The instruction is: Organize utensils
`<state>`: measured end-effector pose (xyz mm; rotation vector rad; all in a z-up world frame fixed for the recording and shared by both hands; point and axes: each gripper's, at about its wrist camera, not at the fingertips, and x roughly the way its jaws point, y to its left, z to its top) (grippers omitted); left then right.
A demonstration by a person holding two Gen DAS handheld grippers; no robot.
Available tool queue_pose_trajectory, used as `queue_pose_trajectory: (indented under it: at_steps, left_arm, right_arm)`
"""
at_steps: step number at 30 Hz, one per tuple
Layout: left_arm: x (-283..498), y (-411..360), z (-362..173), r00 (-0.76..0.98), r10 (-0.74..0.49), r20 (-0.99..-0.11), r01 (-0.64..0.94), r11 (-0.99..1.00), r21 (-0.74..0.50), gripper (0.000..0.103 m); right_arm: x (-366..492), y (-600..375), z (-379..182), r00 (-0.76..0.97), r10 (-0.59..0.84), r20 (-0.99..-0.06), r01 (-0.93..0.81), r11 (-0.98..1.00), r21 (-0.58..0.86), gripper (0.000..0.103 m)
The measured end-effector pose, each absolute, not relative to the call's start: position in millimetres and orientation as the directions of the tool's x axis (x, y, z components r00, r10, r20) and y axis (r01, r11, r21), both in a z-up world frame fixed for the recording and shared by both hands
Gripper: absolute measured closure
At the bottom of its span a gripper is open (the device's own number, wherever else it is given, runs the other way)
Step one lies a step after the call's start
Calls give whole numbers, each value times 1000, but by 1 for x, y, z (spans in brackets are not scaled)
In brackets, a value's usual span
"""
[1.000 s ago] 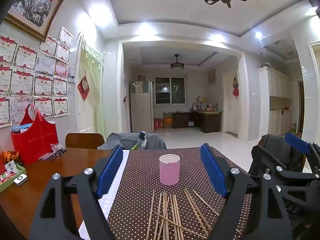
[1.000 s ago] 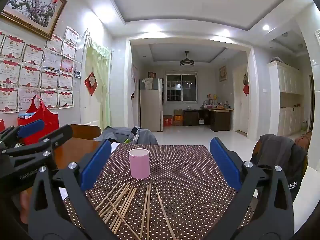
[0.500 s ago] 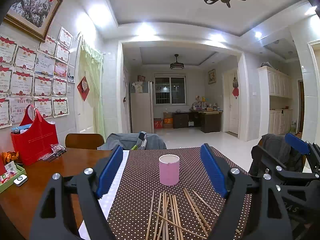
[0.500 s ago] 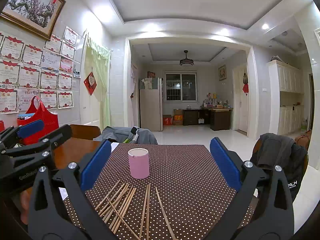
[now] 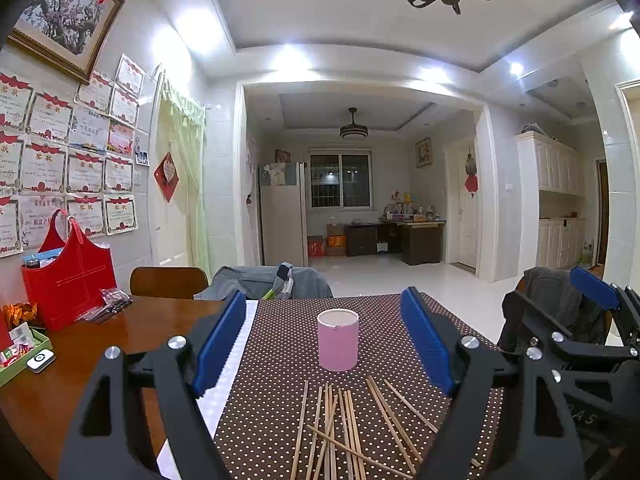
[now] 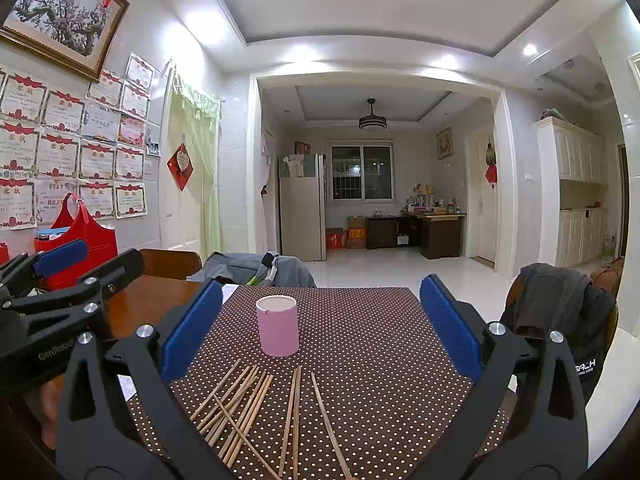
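Note:
A pink cylindrical cup (image 5: 338, 340) (image 6: 278, 331) stands upright on a brown dotted cloth (image 5: 280, 408) (image 6: 372, 340). Several wooden chopsticks (image 5: 344, 424) (image 6: 256, 404) lie scattered on the cloth in front of the cup. My left gripper (image 5: 324, 324) hovers above the near table edge, open, nothing between its blue pads. My right gripper (image 6: 322, 312) is beside it, also open and empty. In the right wrist view the left gripper (image 6: 60, 264) shows at the left edge; in the left wrist view the right gripper (image 5: 592, 300) shows at the right edge.
A red bag (image 5: 68, 276) and small packets sit on the bare wooden table (image 5: 92, 344) at left. A green tray (image 5: 16, 352) lies at the left edge. Chairs with grey jackets (image 5: 264, 280) (image 6: 560, 304) stand behind and right of the table.

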<state>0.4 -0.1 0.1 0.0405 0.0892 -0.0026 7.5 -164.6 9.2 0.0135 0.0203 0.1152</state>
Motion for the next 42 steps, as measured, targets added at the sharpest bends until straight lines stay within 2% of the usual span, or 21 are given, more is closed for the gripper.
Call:
queue_pose_trajectory:
  at_steps: [42]
  left_arm:
    - [5,-9,-7,995,-2,-95,6,999,41,25]
  right_arm:
    - [13,-172,5,993,111,-40,-110,993,30,6]
